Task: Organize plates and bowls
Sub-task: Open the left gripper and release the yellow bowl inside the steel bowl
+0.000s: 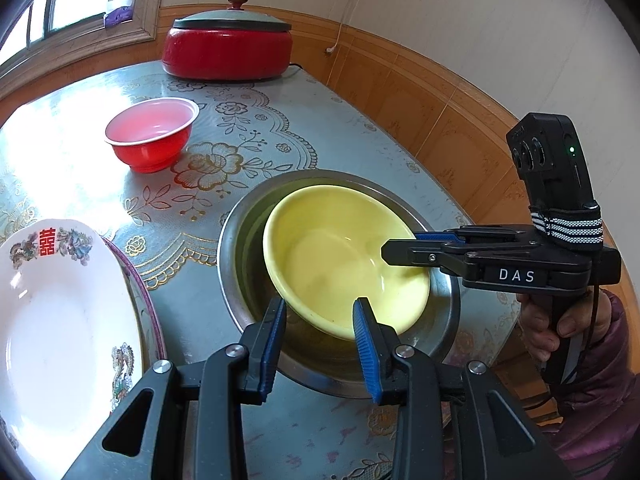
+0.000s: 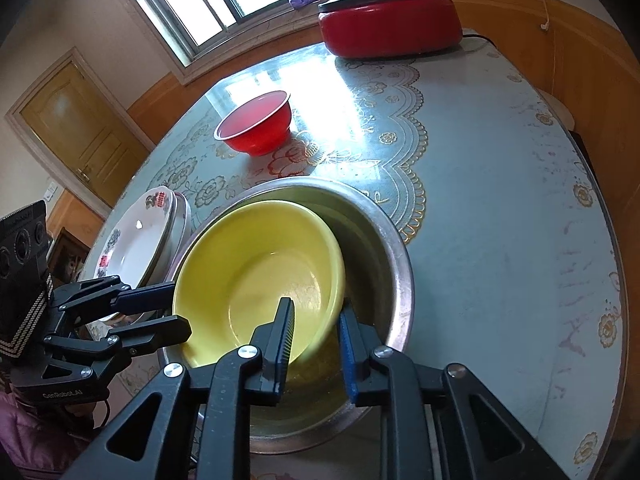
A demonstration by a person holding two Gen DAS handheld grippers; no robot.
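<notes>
A yellow bowl (image 1: 340, 256) (image 2: 256, 276) sits tilted inside a steel basin (image 1: 236, 264) (image 2: 384, 248). My left gripper (image 1: 320, 312) (image 2: 180, 308) is open, its fingers either side of the bowl's near rim. My right gripper (image 2: 316, 312) (image 1: 400, 246) is open with its fingers straddling the bowl's rim on the other side. A red bowl (image 1: 152, 136) (image 2: 256, 124) stands alone farther back. A white plate with red characters (image 1: 60, 320) (image 2: 136, 236) lies on top of other plates left of the basin.
A red electric pot with a grey lid (image 1: 228, 44) (image 2: 388, 20) stands at the table's far edge. The round table (image 1: 360, 128) (image 2: 500, 200) has a floral cloth. Wood-panelled wall and a window lie behind.
</notes>
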